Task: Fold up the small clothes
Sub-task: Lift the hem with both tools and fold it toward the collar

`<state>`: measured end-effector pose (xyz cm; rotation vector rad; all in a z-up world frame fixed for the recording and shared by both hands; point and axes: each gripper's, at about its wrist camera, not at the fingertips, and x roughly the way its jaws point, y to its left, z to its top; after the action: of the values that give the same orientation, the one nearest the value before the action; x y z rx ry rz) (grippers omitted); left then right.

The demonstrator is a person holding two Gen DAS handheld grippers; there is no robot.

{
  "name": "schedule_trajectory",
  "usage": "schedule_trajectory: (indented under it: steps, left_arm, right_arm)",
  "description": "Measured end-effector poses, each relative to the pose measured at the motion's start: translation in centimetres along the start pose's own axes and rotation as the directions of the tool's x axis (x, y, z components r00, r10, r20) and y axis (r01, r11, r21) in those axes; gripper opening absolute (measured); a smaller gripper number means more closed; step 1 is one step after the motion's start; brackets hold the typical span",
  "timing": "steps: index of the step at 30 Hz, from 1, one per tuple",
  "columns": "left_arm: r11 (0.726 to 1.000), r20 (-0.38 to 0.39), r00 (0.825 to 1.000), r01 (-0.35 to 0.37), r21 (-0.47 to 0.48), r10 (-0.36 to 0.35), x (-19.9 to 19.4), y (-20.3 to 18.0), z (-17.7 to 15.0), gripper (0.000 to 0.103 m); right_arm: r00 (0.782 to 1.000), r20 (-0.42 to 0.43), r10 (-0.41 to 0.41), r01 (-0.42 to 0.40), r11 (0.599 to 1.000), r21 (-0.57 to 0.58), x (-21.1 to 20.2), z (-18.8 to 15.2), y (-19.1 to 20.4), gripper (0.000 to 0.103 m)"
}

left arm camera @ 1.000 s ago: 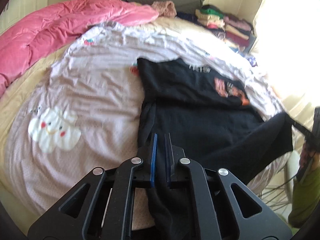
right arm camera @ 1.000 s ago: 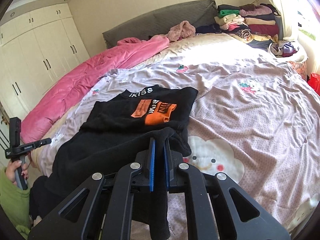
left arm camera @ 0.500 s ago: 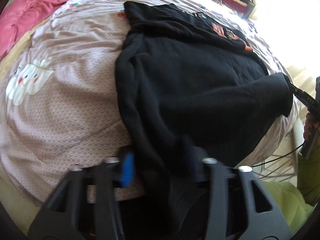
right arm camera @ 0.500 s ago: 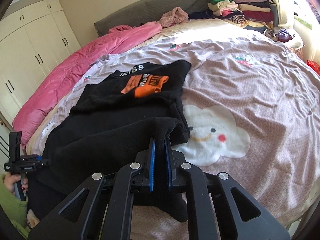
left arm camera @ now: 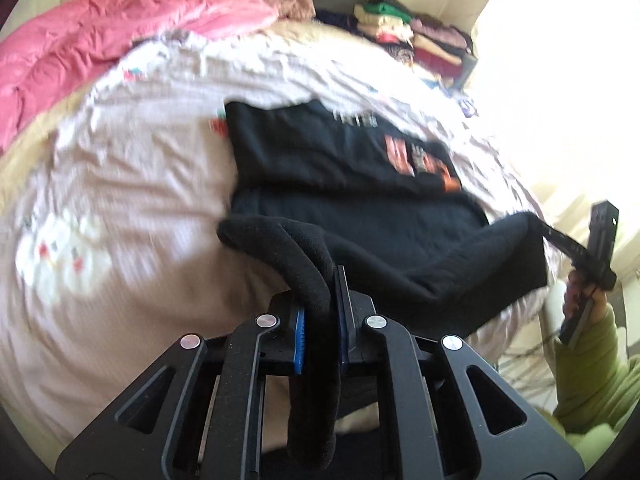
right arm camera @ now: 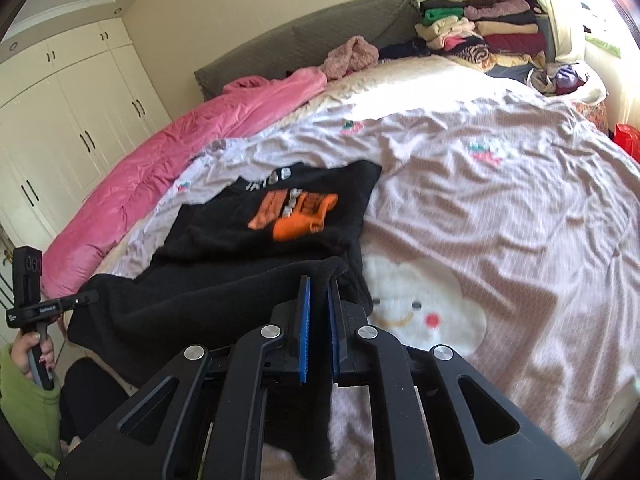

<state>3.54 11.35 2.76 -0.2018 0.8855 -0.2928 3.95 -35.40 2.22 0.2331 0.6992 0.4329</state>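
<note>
A black sweatshirt [left arm camera: 344,168] with an orange print [right arm camera: 298,216] lies on the pale pink bedsheet [right arm camera: 500,216], collar toward the headboard. Its lower hem is lifted off the bed and stretched between both grippers. My left gripper [left arm camera: 328,276] is shut on a thick fold of the hem's left end, and cloth hangs below the jaws. My right gripper [right arm camera: 319,282] is shut on the hem's right end. Each view shows the other gripper at the far corner: the right gripper [left arm camera: 538,226] and the left gripper [right arm camera: 94,298], both held by hands in green sleeves.
A pink quilt [right arm camera: 168,152] lies along the bed's left side. Stacked folded clothes [right arm camera: 480,32] sit at the head of the bed by the window. A grey headboard [right arm camera: 304,44] and white wardrobe doors [right arm camera: 60,120] stand behind. A cloud print [right arm camera: 420,300] marks the sheet.
Half a second ago the left jaws stood apart low over the hem; now they are shut on a fold of it and lifted. The right gripper kept its hold throughout.
</note>
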Motion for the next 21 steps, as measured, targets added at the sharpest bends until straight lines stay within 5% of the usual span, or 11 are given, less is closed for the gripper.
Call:
schedule_trajectory:
  steps: [11,21]
  left_arm:
    - [0.999,0.097,0.995,-0.034,-0.037,0.037,2.5,1.5,7.1,0.006]
    - [0.995,0.090,0.994,-0.048,-0.090,0.056,6.7,3.4,7.4,0.007]
  right_arm:
    - [0.997,0.064,-0.031,0.030,0.999,0.009,2.9,5.3,-0.5,0.007]
    - [0.995,0.001,-0.096,0.095,0.994,0.052,7.7,6.5,-1.4,0.008]
